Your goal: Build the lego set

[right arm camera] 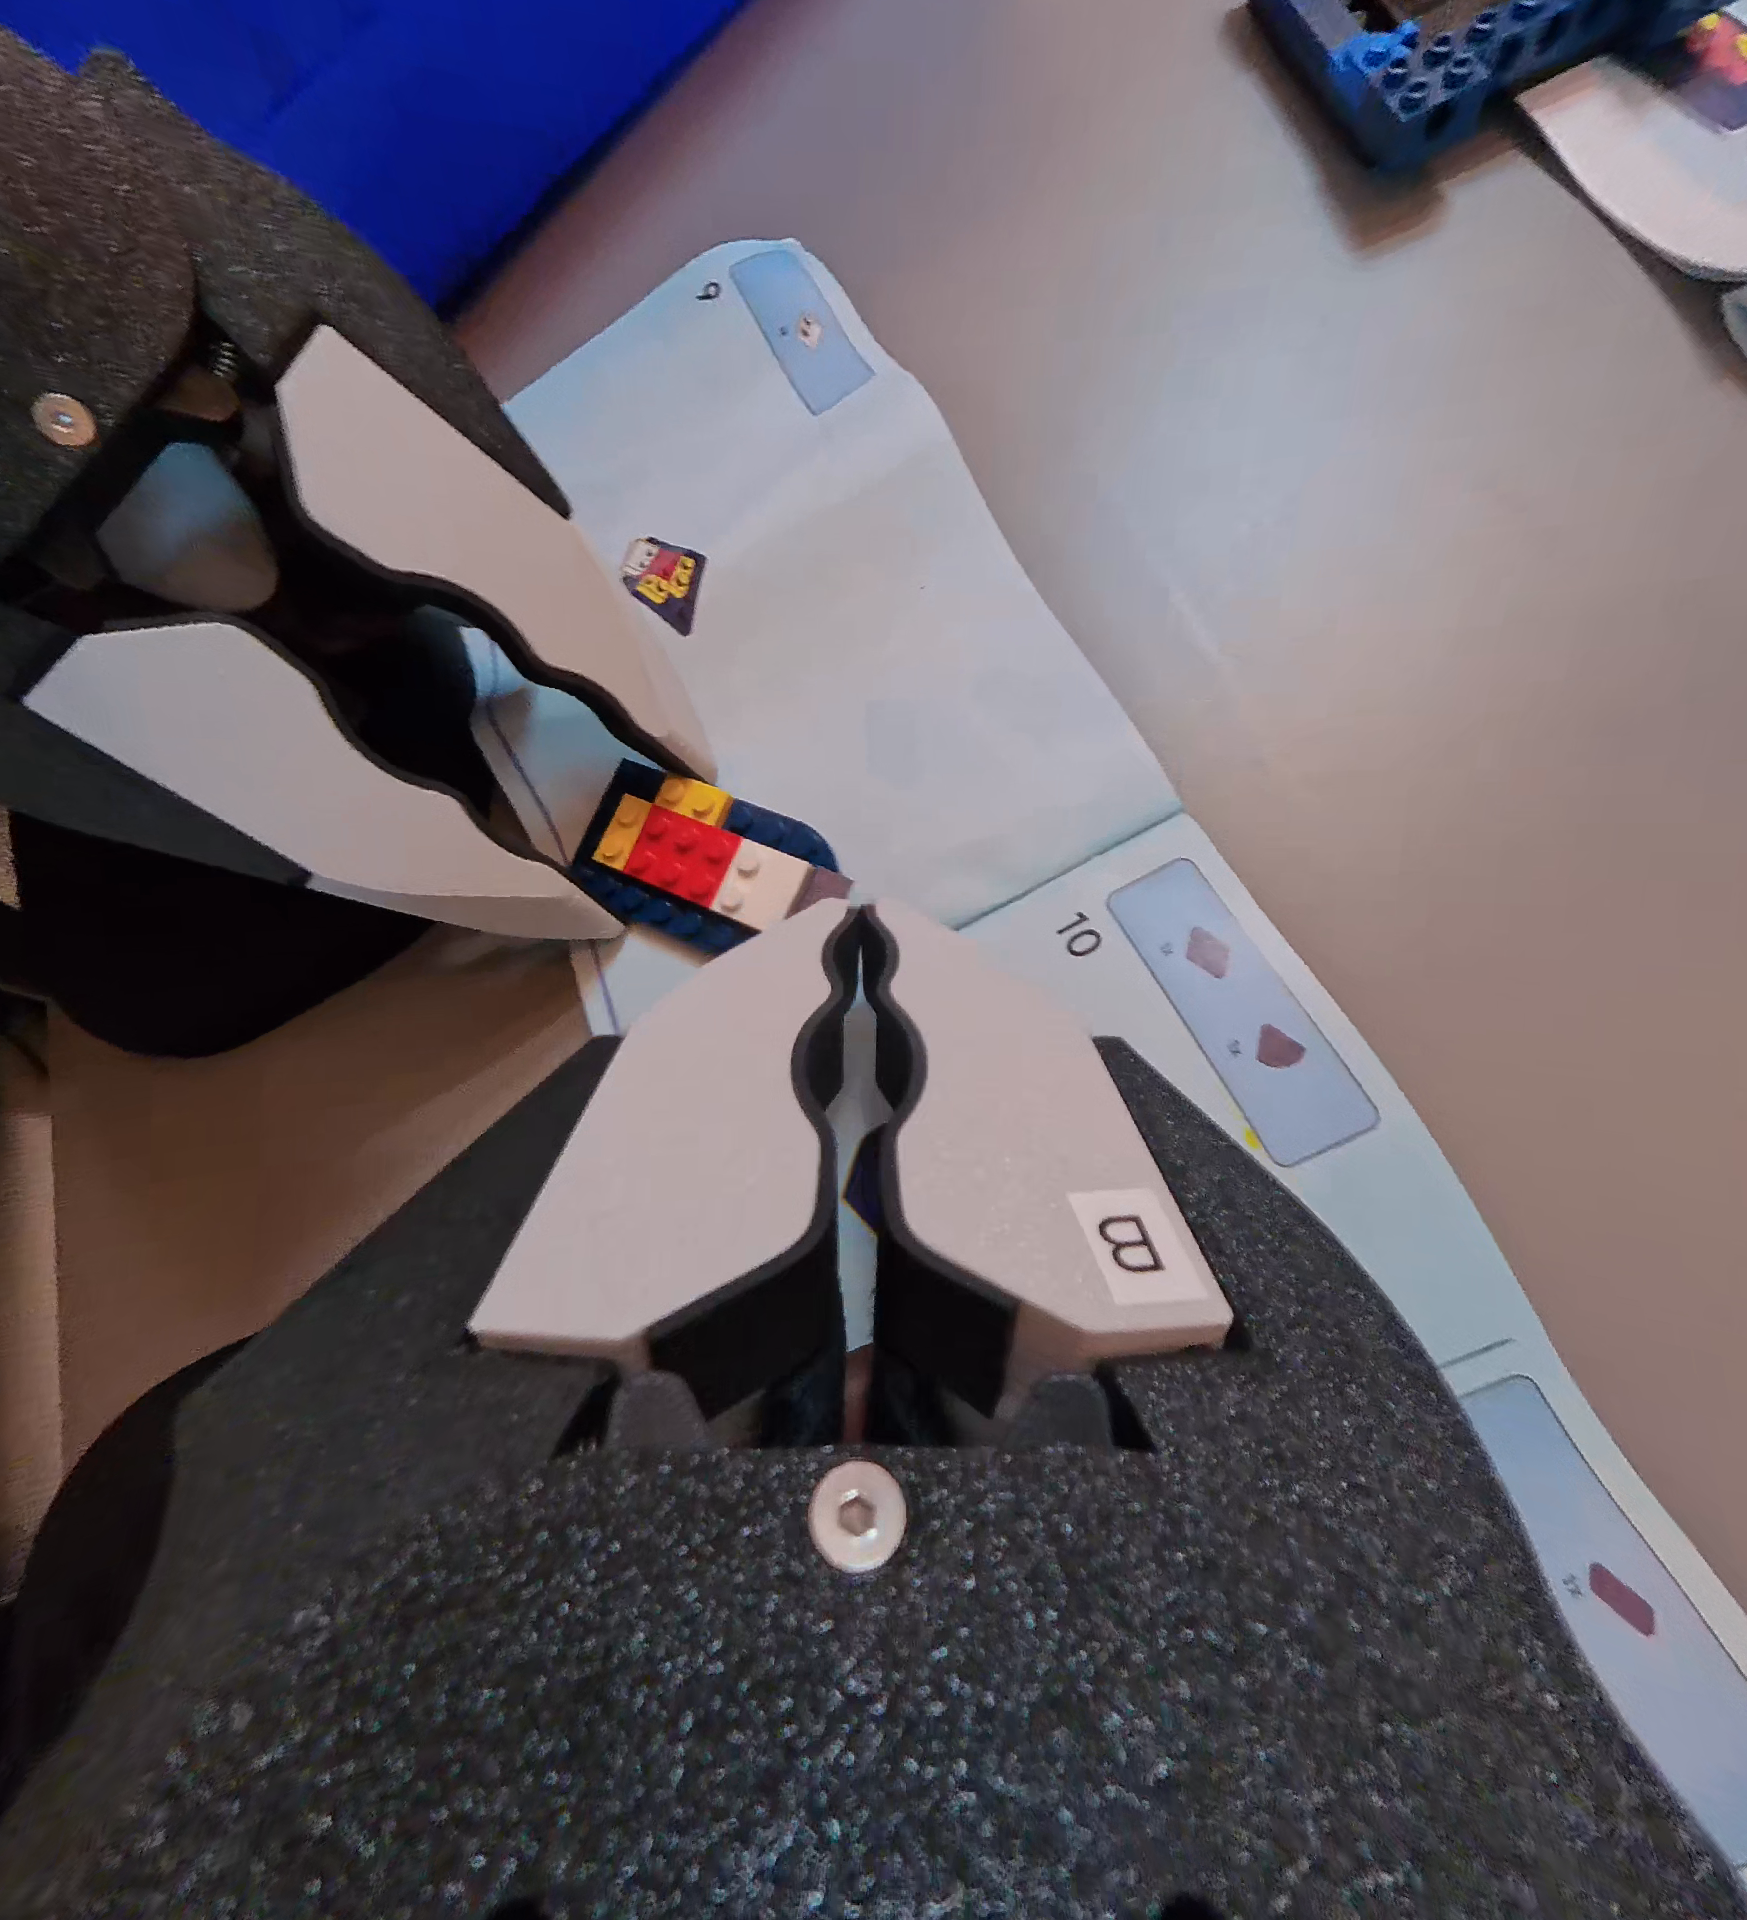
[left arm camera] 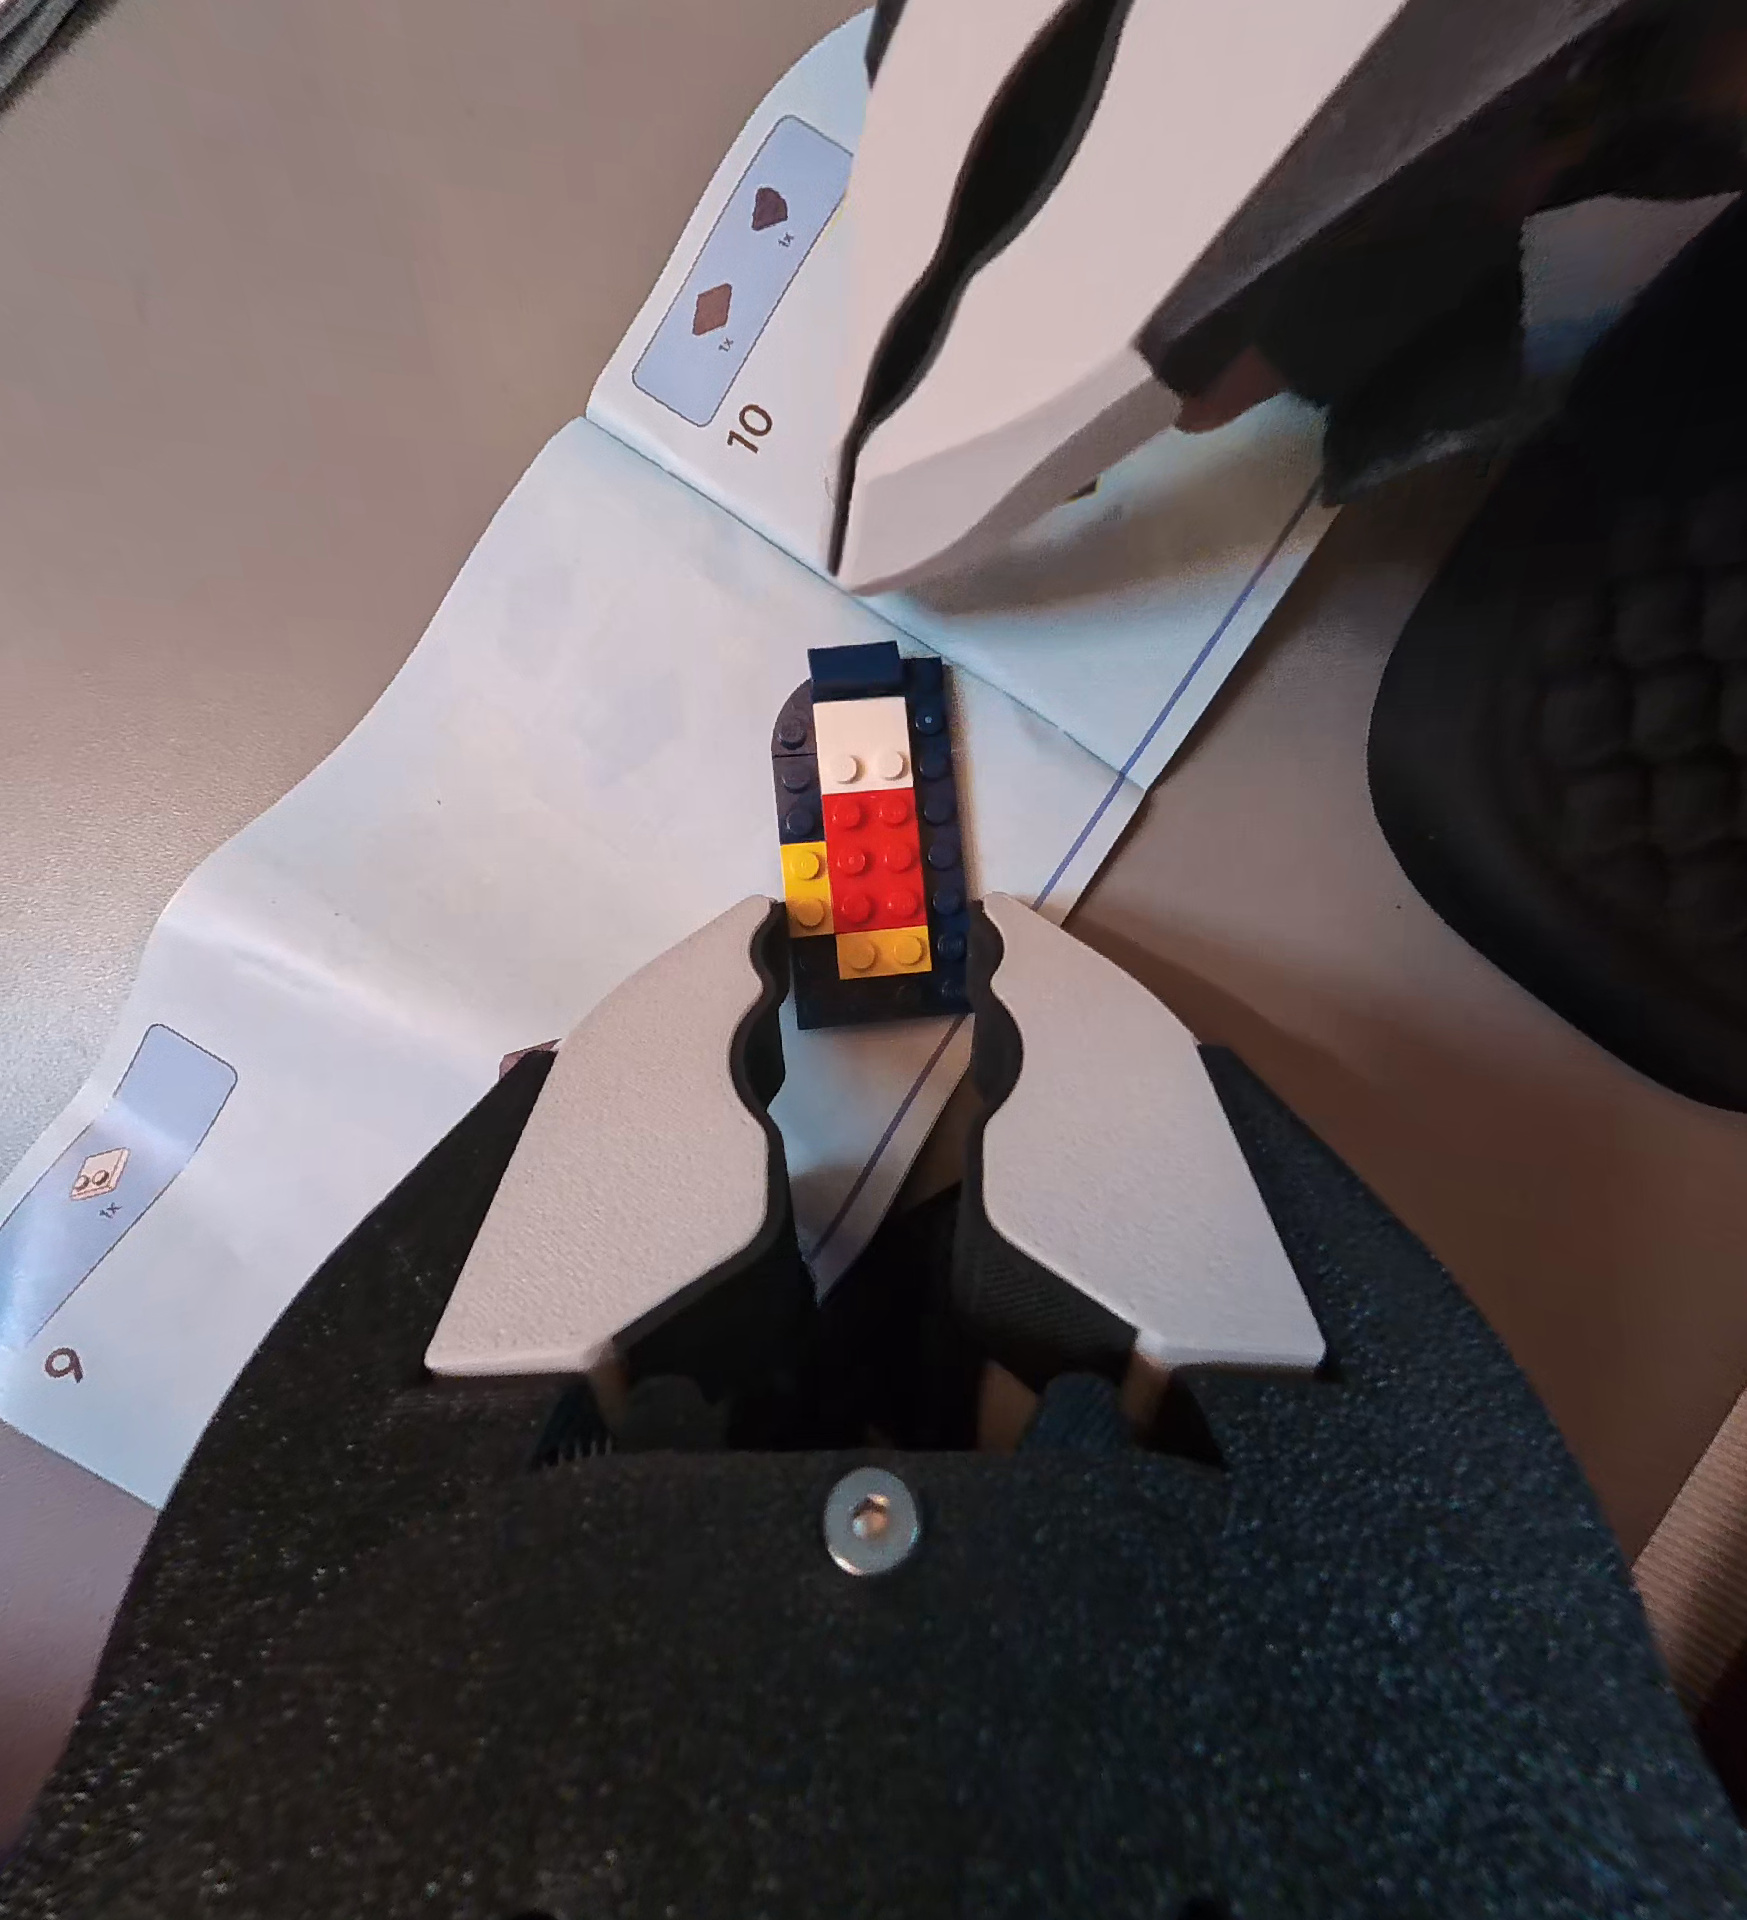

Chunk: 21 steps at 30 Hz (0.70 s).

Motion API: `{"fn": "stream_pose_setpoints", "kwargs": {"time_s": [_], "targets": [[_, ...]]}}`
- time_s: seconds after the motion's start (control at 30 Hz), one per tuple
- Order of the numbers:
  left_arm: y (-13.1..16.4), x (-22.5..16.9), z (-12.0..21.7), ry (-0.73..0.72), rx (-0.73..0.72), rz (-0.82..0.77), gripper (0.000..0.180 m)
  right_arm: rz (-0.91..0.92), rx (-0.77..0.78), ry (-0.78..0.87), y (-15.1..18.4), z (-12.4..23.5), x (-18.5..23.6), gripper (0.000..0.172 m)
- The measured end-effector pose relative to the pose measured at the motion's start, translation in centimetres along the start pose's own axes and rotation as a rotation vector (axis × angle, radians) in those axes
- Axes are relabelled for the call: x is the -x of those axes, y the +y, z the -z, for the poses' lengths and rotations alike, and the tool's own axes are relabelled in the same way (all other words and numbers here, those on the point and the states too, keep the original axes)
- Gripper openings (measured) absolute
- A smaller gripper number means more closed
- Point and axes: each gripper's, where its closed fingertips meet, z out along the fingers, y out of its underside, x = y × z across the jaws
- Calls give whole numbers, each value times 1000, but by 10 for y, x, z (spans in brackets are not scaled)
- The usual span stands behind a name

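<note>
A small brick model (left arm camera: pixel 869 852) lies on an open pale-blue instruction booklet (left arm camera: pixel 536 779). It is a dark blue plate with red, white, yellow and orange bricks on top and a smooth dark blue piece (left arm camera: pixel 853 665) at its far end. My left gripper (left arm camera: pixel 881 909) is shut on the model's near end, one pad on each long side. The right wrist view shows the same grip (right arm camera: pixel 645 844) on the model (right arm camera: pixel 692 847). My right gripper (right arm camera: pixel 858 912) is shut with nothing between its pads. Its tips point down just past the model's far end, as the left wrist view also shows (left arm camera: pixel 838 561).
The booklet (right arm camera: pixel 900 675) lies on a beige table (right arm camera: pixel 1368 520). A blue brick build (right arm camera: pixel 1409 73) and more booklets (right arm camera: pixel 1731 177) sit at the far right. A black textured object (left arm camera: pixel 1627 779) lies right of the model. A blue surface (right arm camera: pixel 381 104) is at the upper left.
</note>
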Motion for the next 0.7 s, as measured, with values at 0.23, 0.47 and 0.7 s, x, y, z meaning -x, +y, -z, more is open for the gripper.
{"fn": "stream_pose_setpoints", "kwargs": {"time_s": [0.23,0.47,0.7], "targets": [[0,0,0,-3,-5,-1,32,21,46,11,7,-6,-1,0],[0,0,0,-4,-8,-6,32,23,40,-12,5,-7,4,0],[0,0,0,-1,-14,-6,32,-4,-1,-18,0,0,1,0]]}}
